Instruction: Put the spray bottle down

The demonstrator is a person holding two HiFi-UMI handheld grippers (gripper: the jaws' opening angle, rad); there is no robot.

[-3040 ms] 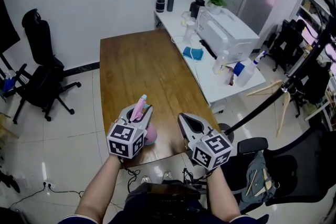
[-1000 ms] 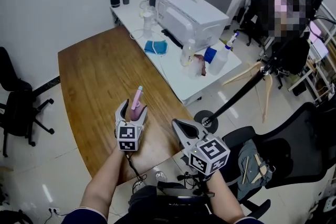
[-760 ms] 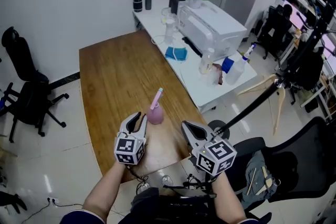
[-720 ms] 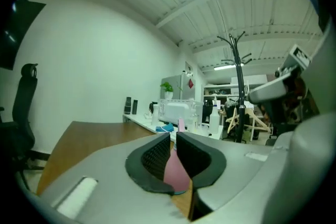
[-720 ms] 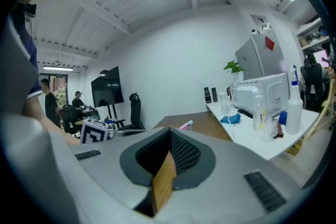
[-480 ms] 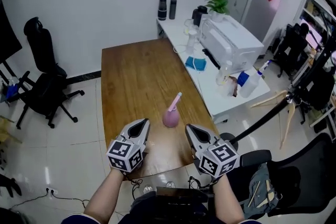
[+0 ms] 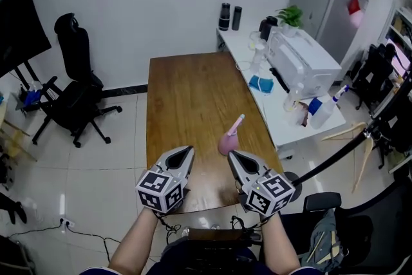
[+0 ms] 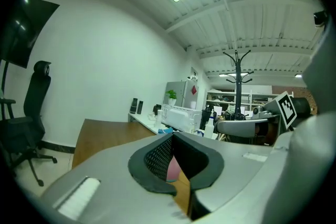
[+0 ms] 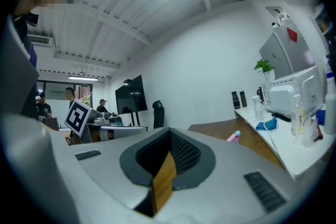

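The pink spray bottle stands on the near end of the wooden table, its nozzle leaning to the right, with nothing touching it. My left gripper hovers just short of it to the left, jaws shut and empty. My right gripper sits close in front of the bottle, also shut and empty. In the left gripper view a sliver of the pink bottle shows past the closed left gripper. In the right gripper view the bottle's tip peeks over the right gripper.
A white side table along the wooden table's right edge carries a printer, a plant, bottles and a blue cloth. A black office chair stands on the left floor. A black chair and a stand pole are at the right.
The left gripper set the pink bottle on the table, let go, drew back toward me and shut. The right gripper shifted slightly. The head view swung.
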